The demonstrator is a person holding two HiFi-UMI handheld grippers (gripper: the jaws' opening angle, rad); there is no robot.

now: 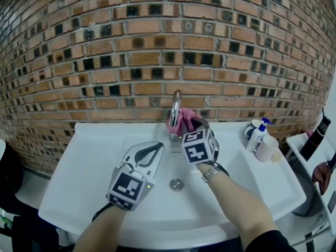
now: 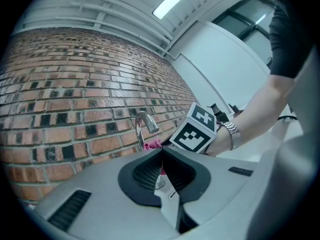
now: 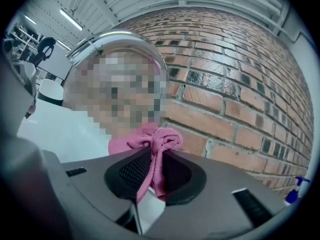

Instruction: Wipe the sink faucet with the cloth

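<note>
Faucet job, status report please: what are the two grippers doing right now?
Right gripper shut on pink cloth, at the chrome faucet. Left gripper shut, empty, over the sink. Nothing blocking; pump bottle off to the side.

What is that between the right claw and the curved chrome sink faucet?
A crumpled pink cloth, pinched in the right claw, fills that gap beside the curved chrome faucet; both the head view and the right gripper view show it.

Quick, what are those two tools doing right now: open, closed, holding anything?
Left tool: closed, holding nothing.
Right tool: closed on the cloth, by the faucet.
</note>
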